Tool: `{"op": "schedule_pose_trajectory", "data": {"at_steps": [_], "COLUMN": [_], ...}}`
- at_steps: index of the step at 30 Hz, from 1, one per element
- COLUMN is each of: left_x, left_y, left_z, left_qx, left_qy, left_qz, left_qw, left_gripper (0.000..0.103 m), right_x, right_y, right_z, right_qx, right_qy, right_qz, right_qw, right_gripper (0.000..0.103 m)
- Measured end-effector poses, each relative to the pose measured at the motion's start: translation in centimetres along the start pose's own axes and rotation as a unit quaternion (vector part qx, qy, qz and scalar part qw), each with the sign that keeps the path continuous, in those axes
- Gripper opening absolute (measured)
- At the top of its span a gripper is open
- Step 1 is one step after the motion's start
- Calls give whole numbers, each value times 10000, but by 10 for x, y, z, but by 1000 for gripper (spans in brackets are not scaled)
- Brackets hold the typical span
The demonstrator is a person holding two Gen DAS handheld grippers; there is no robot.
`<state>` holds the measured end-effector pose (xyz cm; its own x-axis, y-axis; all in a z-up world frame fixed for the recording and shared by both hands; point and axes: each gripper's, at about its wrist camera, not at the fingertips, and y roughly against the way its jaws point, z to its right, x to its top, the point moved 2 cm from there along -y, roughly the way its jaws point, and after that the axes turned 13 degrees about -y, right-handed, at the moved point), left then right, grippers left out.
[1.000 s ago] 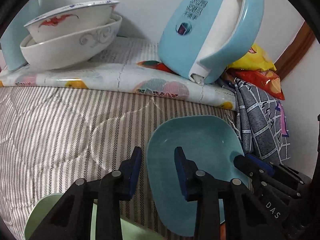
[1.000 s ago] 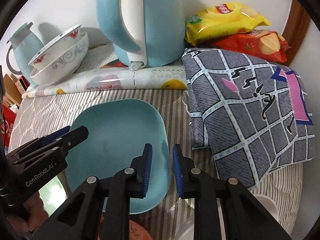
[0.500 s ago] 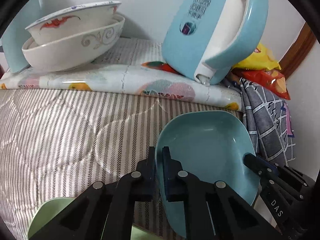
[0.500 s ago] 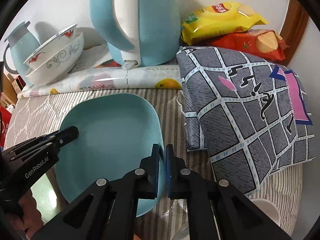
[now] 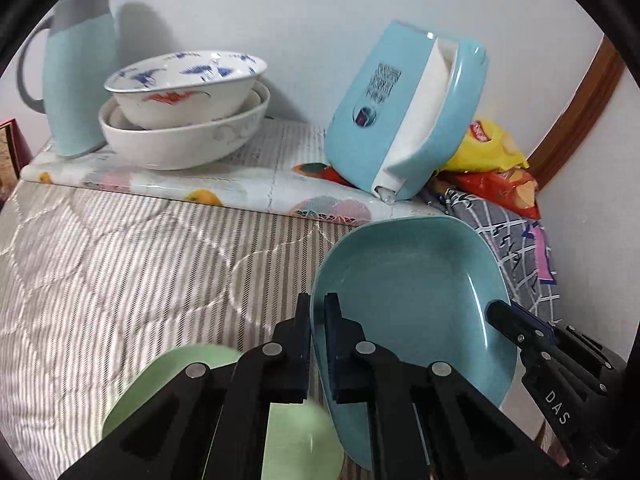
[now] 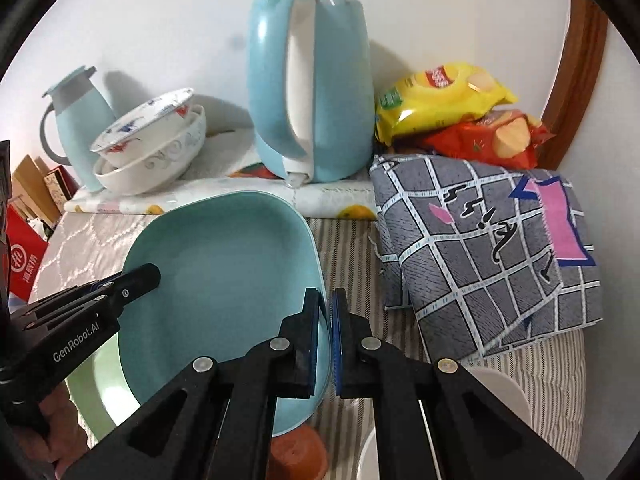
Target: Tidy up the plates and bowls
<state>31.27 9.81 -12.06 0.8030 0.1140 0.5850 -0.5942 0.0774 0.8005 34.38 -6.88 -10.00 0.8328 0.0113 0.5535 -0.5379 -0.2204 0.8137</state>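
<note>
**Grippers share the load of a blue plate above the bedcover**

Grippers meet on opposite rims of one dish here: the left gripper (image 5: 318, 344) has its jaws pinched nearly together on the near-left edge of the blue plate (image 5: 408, 280), while the right gripper (image 6: 326, 340) clamps the opposite edge just as tightly. Two grips on opposite sides appear meant to keep the wide, shallow plate level and stop it from tipping as it is carried; it looks raised off the striped bedcover (image 5: 140, 264) rather than resting on it, and it is empty. Directly beneath and to the left lies a green plate (image 5: 176, 372), also empty, which seems a likely partner for stacking, though that is only a judgement. In the right wrist view a brown-orange dish (image 6: 296, 454) peeps out under the blue plate's near rim, and a white bowl (image 6: 500, 392) shows at lower right; its contents cannot be made out. A patterned grey cloth (image 6: 480, 248) lies folded to the right. Further back, on a fruit-print mat (image 5: 256, 188), two white bowls (image 5: 184, 112) sit nested, the fish-painted one inside the larger, showing nothing inside. Beside them stand a pale-blue jug (image 5: 80, 68) and a blue kettle (image 6: 308, 84), with snack bags (image 6: 452, 116) heaped against the wall.
</note>
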Motion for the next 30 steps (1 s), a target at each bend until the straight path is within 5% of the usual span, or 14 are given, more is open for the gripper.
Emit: {"op": "schedule_pose_trajectory", "data": {"at_steps": [15,30], "left_x": [-46,-88], "left_y": [69,87], "left_z": [-18,-52], "left_qx": [167,418], "left_qy": [298,701], "left_qz": [246,149], "left_qw": [9991,9966], "left_gripper": [7,7], "right_x": [-40,-79], "right_y": [59,58], "right_z": [-33,-67], "right_qx": [307,611], "right_qy": [266,658], "right_qz": [246,41], "right_qw": [9989,9960], "right_gripper": [6,6]}}
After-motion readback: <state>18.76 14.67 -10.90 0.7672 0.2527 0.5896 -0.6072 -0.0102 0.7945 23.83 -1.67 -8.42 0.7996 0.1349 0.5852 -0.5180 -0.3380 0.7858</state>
